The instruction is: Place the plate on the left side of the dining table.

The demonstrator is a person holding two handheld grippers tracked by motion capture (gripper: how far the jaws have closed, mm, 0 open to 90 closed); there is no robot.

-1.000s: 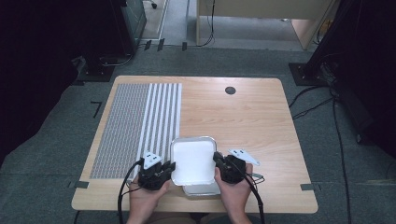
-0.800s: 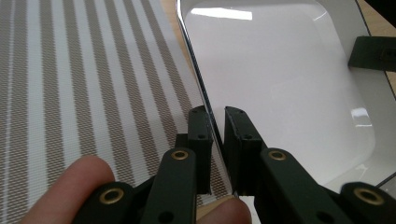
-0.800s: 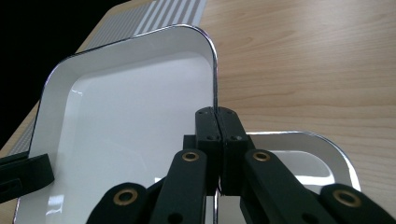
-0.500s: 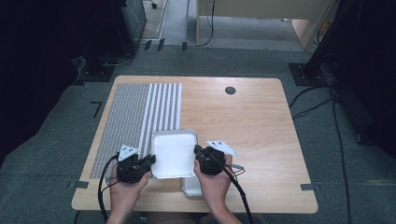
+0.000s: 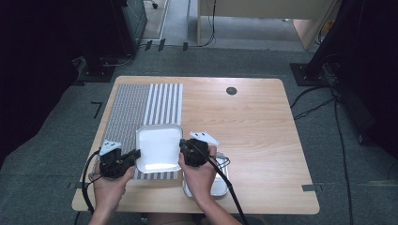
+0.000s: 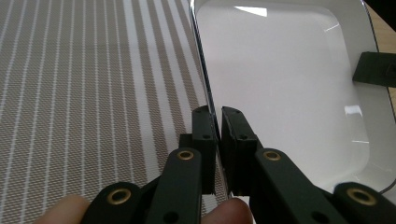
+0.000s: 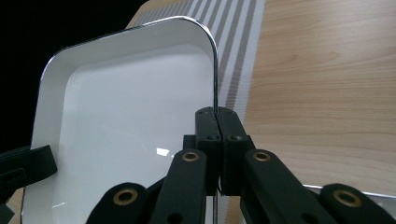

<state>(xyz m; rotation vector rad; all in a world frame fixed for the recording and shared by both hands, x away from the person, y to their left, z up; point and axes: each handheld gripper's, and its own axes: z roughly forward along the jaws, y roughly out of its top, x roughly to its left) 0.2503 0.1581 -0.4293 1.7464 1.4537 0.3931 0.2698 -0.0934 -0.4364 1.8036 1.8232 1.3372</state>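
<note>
A white square tray (image 5: pixel 158 147) with rounded corners and a thin bright rim is carried between two grippers, held level over the near end of the striped placemat (image 5: pixel 143 110) at the table's (image 5: pixel 263 122) 7 o'clock side. The two-handed grip looks deliberate: pinching opposite rims keeps a wide, shallow dish flat and stops it from tipping, which one pinch at an edge would hardly manage. The left gripper (image 5: pixel 133 155) reaches in from 9 o'clock of the tray; in the left gripper view its jaws stand nearly together with the tray's rim (image 6: pixel 210 116) clamped between them, one jaw outside and one inside the wall. The right gripper (image 5: pixel 184 149) comes in from 3 o'clock, and in the right gripper view (image 7: pixel 216 122) its jaws are pressed close on the opposite rim, with only the thin edge between them. Just beside the right hand (image 5: pixel 201 180), at its 4 o'clock, a second tray (image 5: pixel 220 180) lies on the bare wood, partly hidden by that hand and the gripper's cable. Judging by where the held tray hangs, it is probably meant for the placemat, though whether it touches the mat I cannot tell.
</note>
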